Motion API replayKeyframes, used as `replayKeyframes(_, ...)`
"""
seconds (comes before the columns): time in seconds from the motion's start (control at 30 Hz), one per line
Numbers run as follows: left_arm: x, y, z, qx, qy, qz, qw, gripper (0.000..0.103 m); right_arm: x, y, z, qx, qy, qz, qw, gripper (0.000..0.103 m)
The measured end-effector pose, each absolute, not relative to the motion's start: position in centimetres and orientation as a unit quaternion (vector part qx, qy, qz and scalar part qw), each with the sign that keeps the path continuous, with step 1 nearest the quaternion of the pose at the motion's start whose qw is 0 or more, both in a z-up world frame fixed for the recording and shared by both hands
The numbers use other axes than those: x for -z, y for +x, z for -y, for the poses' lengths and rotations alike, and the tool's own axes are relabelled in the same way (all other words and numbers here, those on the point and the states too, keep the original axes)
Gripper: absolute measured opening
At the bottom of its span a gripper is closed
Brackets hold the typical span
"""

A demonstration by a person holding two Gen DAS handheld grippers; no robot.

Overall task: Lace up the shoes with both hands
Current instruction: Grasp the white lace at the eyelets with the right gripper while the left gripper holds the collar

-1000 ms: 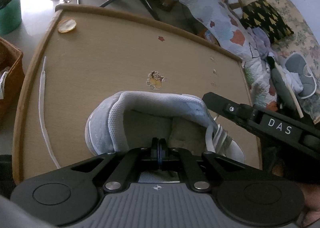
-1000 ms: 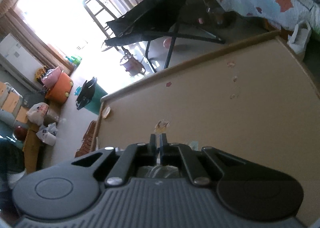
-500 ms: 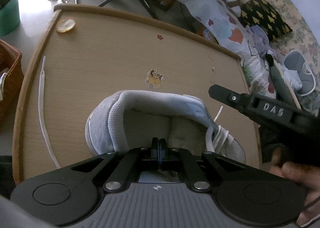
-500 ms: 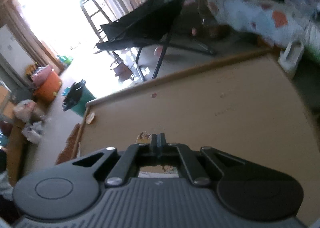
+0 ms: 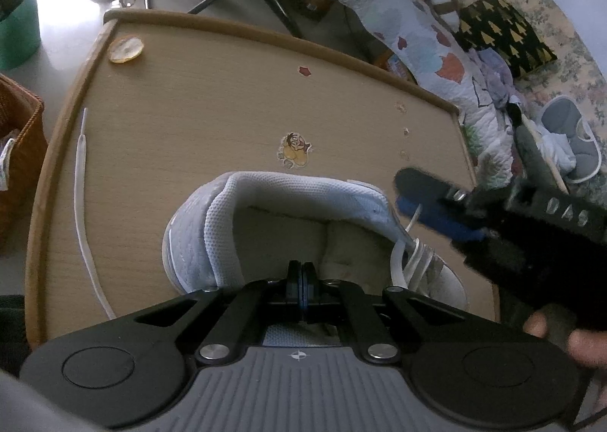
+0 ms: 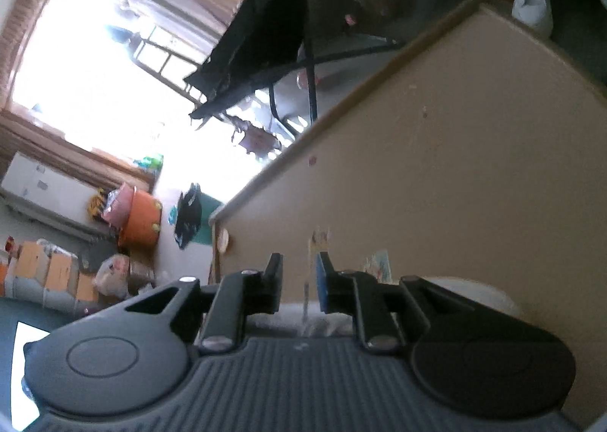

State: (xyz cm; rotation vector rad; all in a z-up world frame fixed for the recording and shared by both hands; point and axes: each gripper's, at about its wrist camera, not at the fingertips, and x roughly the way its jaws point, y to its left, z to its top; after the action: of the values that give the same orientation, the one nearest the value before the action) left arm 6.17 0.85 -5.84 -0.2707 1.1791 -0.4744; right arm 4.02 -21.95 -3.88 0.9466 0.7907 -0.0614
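A light grey mesh shoe [image 5: 235,212] lies on the wooden table [image 5: 189,109], its opening facing me. My left gripper [image 5: 299,276] is shut at the shoe's near rim, pinching its edge. A white lace [image 5: 409,261] is threaded through the eyelets on the right, and its tip stands up in front of the blue pad [image 5: 432,217] of my right gripper [image 5: 413,200]. The right gripper [image 6: 299,276] is opening; the thin lace end [image 6: 305,299] hangs in the gap, and the pads do not press on it. A second white lace [image 5: 81,204] lies loose along the table's left edge.
A sticker [image 5: 294,151] and a yellow disc [image 5: 125,50] are on the tabletop. A wicker basket [image 5: 19,136] and a green bin [image 5: 17,33] stand left of the table. Behind it is a folding chair [image 6: 265,37]; a quilted bed with another shoe [image 5: 569,139] is to the right.
The right gripper's jaws have parted after being shut, and it has rolled, so its blue pad now shows beside the lace tip. The left gripper and the shoe have not moved.
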Motion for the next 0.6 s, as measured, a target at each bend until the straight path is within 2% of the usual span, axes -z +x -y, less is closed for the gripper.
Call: replayKeyframes(0.6,5.8,6.2,-0.3,0.221,-0.131,-0.547,0.797,0.007,5.2,4.8,20.7,0.017,0.423,-0.373,0.826,0.016)
